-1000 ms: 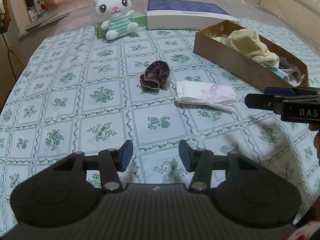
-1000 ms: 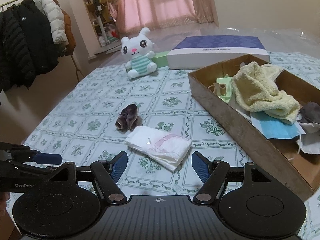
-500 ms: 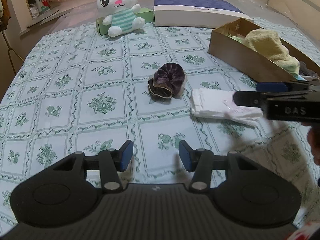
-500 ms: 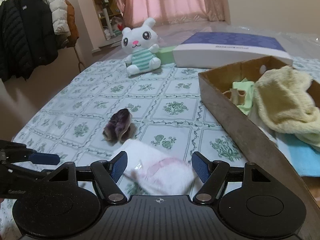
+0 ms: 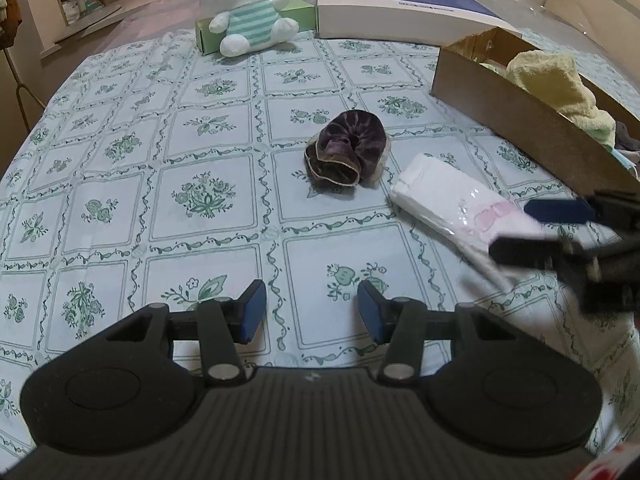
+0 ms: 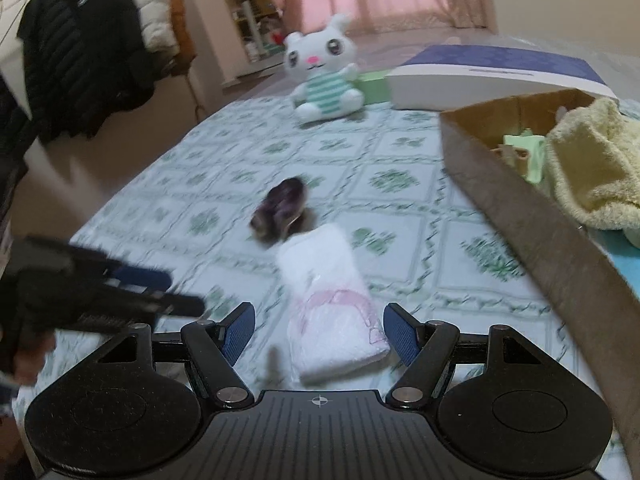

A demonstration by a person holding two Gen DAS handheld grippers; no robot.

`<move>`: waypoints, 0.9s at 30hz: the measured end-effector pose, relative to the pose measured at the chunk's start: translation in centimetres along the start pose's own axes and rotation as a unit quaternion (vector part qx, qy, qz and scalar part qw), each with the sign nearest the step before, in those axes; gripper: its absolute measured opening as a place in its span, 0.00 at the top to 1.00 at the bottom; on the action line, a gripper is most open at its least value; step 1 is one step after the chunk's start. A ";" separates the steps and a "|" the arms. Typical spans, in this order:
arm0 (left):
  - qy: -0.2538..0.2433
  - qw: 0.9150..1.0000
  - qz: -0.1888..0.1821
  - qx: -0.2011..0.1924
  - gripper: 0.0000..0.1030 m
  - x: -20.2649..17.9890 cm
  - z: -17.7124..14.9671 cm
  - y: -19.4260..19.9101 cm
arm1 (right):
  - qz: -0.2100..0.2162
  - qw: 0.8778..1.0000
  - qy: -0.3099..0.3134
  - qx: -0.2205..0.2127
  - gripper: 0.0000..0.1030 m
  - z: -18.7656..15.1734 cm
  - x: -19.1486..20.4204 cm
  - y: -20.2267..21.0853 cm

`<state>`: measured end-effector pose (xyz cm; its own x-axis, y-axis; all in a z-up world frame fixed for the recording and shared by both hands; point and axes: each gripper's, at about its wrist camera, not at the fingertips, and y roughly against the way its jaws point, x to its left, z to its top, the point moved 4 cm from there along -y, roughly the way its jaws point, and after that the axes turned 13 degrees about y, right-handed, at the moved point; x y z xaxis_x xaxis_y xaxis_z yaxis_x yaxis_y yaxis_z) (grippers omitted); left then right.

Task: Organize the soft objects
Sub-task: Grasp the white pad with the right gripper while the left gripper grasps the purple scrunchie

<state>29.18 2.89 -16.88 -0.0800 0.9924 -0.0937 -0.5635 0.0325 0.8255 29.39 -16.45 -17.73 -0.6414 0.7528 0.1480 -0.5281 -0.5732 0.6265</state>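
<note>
Here your right gripper (image 6: pixel 318 334) stands wide with its pads clear on either side of the near end of the white packet (image 6: pixel 332 312), not pressing it; your left gripper (image 5: pixel 312 312) is parted too, over bare cloth short of the packet, holding nothing. The packet is a soft, flat, white plastic-wrapped bundle with a faint pink print, lying on the tablecloth (image 5: pixel 200 200). Its long axis runs away from your right gripper, far end toward the dark purple scrunchie (image 5: pixel 346 152), which lies just beyond the packet, nearly touching. Beside the packet sits the cardboard box (image 6: pixel 520 216), holding a yellow towel (image 6: pixel 592 168). Farther beyond the packet, a white plush bunny (image 5: pixel 244 4) sits against a green box, next to a blue-and-white box (image 5: pixel 400 12). The cloth is pale with green floral squares; jackets hang at the room's edge and pink curtains at the back
</note>
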 end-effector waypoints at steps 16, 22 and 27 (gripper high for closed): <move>-0.017 1.000 -0.014 -0.014 0.54 -0.5 0.6 -0.5 | -0.084 0.994 0.060 0.018 0.48 -0.2 1.3 -2.7; -0.028 0.999 -0.026 -0.028 0.50 -1.0 1.4 -1.1 | -0.123 0.991 0.042 0.001 0.54 0.6 0.0 -2.7; -0.041 0.997 -0.032 -0.049 0.47 -1.5 2.5 -1.8 | -0.150 0.989 0.011 -0.006 0.54 1.3 -1.9 -3.3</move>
<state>32.42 1.60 -16.84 0.0235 0.9952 -0.0950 -0.6438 0.0878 0.7601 33.06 -15.53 -19.10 -0.4670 0.8822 -0.0601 -0.7026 -0.3289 0.6311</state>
